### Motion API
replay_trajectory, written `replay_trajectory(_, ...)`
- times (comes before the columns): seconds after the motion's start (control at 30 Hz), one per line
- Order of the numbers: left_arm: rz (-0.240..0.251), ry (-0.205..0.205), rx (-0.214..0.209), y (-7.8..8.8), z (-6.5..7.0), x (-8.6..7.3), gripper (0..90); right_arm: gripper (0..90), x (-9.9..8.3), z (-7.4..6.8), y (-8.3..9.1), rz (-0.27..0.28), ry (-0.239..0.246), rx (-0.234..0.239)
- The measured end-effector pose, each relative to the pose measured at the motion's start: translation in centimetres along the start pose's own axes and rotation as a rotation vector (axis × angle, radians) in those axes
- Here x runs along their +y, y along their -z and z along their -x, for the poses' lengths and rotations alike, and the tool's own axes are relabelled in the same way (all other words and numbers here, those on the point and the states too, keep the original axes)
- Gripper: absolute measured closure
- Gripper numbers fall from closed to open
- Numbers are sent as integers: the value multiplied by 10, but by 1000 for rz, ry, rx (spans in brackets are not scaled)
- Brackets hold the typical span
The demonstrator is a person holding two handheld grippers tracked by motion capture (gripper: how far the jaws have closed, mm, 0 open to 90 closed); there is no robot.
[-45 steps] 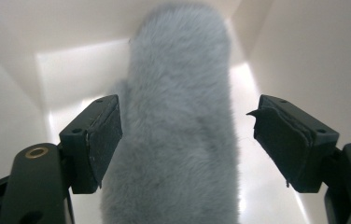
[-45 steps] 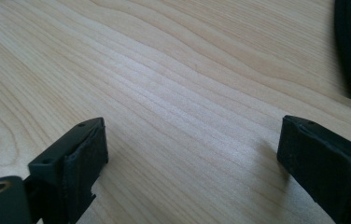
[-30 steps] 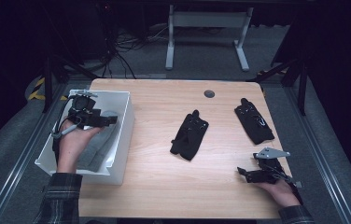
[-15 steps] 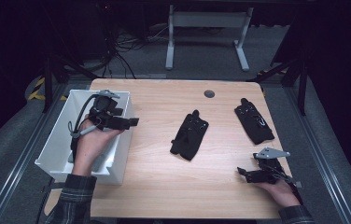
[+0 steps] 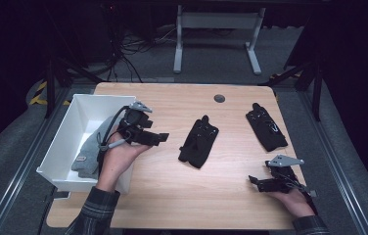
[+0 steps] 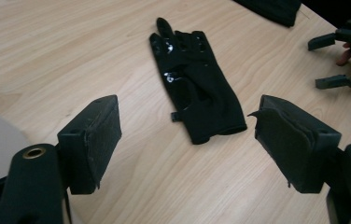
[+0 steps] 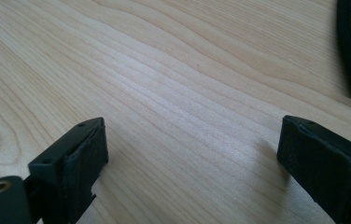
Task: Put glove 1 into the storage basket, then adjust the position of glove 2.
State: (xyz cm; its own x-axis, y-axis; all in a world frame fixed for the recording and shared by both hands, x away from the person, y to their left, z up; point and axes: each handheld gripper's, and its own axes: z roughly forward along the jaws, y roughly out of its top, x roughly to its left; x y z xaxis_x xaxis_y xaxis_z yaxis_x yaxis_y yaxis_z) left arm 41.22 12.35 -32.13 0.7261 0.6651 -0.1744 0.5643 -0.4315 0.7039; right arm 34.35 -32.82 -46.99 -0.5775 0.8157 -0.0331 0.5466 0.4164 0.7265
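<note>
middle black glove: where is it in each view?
High view: the middle glove lies at the table's centre, just right of the left gripper.
Left gripper view: top centre, past the open jaws, fingers pointing away.
Right gripper view: not identifiable; the dark edge at the top right can't be told as this glove.
Shared landmark: the right gripper, low right in the high view, is at the right edge of the left gripper view.

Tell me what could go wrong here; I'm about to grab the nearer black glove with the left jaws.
The near glove lies flat on the table, so the open left gripper may scrape wood or pinch only an edge and drop it. Carrying it back, it could catch the rim of the white bin, where a grey glove already lies.
</note>
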Motion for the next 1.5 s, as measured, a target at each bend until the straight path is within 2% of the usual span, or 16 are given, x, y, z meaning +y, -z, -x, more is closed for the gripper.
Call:
replay_trajectory(0.33,-24,-33,-43,-36,28,-15,233,86,0,0,0,0,0,1)
replay_trajectory(0.53,-33,-50,-37,-53,38,-32,230,86,0,0,0,0,2,1)
replay_trajectory(0.77,-54,-63,-29,-73,37,-57,211,78,0,0,0,-2,0,-2)
replay_trajectory(0.97,-52,-58,-13,-87,29,-76,207,77,0,0,0,-3,-3,-5)
replay_trajectory(1.1,-86,-84,-2,-99,26,-88,160,92,0,-1,0,0,-4,-7)
replay_trajectory(1.13,-86,-84,-2,-99,26,-88,154,114,0,-2,0,3,0,-2)
replay_trajectory(1.17,-99,-99,11,-101,25,-91,146,172,1,-2,1,0,4,7)
replay_trajectory(1.2,-100,-103,14,-103,25,-93,146,172,1,-2,1,0,4,7)
replay_trajectory(1.23,-107,-124,24,-104,26,-96,138,247,4,-4,4,-10,15,-9)
replay_trajectory(1.3,-98,-129,23,-105,26,-97,133,277,5,-5,5,-4,19,-12)
replay_trajectory(1.37,-103,-135,29,-108,26,-100,118,396,9,-6,8,19,29,-18)
replay_trajectory(1.43,-106,-132,16,-111,26,-104,94,494,15,-4,11,47,18,-23)
replay_trajectory(1.5,-121,-181,46,-114,28,-107,52,603,20,0,12,62,20,-37)
